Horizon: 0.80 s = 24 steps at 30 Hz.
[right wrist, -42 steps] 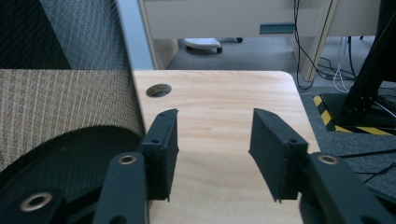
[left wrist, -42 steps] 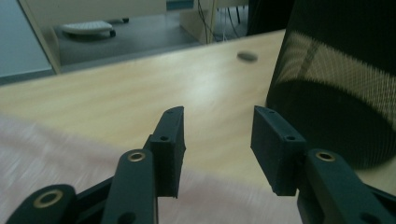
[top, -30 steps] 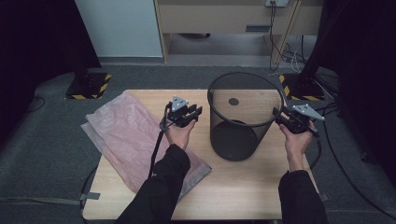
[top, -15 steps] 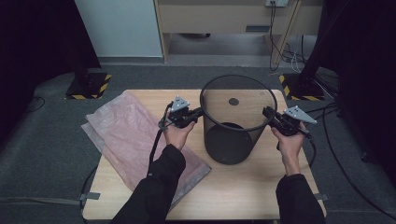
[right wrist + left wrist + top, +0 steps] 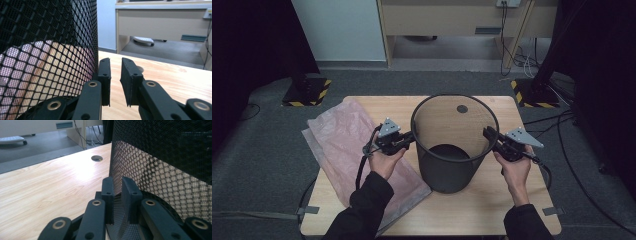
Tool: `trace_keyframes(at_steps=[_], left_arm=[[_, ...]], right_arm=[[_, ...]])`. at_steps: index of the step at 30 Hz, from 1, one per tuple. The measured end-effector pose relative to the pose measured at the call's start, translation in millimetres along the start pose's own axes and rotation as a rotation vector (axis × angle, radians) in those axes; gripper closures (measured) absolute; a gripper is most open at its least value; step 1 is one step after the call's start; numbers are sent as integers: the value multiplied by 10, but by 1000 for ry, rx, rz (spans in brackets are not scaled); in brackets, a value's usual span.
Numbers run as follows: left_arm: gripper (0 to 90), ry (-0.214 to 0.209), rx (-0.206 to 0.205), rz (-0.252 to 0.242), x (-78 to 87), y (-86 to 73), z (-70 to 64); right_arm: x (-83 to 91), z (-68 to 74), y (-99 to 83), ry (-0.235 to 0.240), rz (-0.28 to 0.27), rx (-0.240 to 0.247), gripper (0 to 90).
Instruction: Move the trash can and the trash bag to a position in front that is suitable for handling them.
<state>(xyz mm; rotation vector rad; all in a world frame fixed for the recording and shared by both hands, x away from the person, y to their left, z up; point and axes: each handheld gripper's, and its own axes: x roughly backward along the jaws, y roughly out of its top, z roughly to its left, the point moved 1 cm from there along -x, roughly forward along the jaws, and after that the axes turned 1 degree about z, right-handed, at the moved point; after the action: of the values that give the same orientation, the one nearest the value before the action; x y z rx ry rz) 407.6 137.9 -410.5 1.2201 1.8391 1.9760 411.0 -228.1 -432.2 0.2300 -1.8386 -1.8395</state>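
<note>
The black wire-mesh waste basket (image 5: 455, 145) is taken as the landmark; it stands upright at the middle of the pale wooden table (image 5: 492, 210), its long axis vertical and its open mouth upward.

Nearest the person, the two hands are seen on opposite flanks of the basket, at about rim height. The left gripper (image 5: 408, 138) lies at the basket's left side and is pointed toward it. In the left gripper view its jaws are set astride the mesh wall (image 5: 160, 182), one pad (image 5: 108, 195) outside and one inside, with only a narrow gap left; the mesh appears to be pinched, though firm contact cannot be confirmed. The right gripper (image 5: 488, 136) is held at the basket's right side. In the right gripper view its jaws stand apart, the mesh (image 5: 50, 57) lies just beside the left pad (image 5: 104, 75), and nothing is held between them.

The coming move is judged to turn on this: the rim lies just inward of the right gripper, so a short sideways shift is needed for a two-sided lift.

Left of the basket, a crumpled pink plastic bag (image 5: 347, 145) lies flat on the table. Beyond the basket, a round cable hole (image 5: 462, 108) is seen in the tabletop.
</note>
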Motion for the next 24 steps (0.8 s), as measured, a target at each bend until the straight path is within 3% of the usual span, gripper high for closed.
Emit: trace_keyframes(at_steps=[6,9,11,14,17,21,24], left_arm=[[770,21,-15,10,205,-78,4],[722,15,-14,-3,276,-92,44],[711,38,-29,7,341,-126,79],[650,75,-19,6,440,-224,178],[565,125,39,17,485,-354,257],[461,162,89,34,371,-505,316],[405,204,82,67,228,-607,344]], right_arm=[[55,208,-20,16,3,14,756],[51,230,-27,8,4,-13,675],[78,221,-29,-7,8,2,639],[175,169,-63,-27,14,-4,546],[292,56,-182,-56,27,-16,452],[412,-89,-471,-93,53,-49,355],[452,-172,-648,-129,100,-100,306]])
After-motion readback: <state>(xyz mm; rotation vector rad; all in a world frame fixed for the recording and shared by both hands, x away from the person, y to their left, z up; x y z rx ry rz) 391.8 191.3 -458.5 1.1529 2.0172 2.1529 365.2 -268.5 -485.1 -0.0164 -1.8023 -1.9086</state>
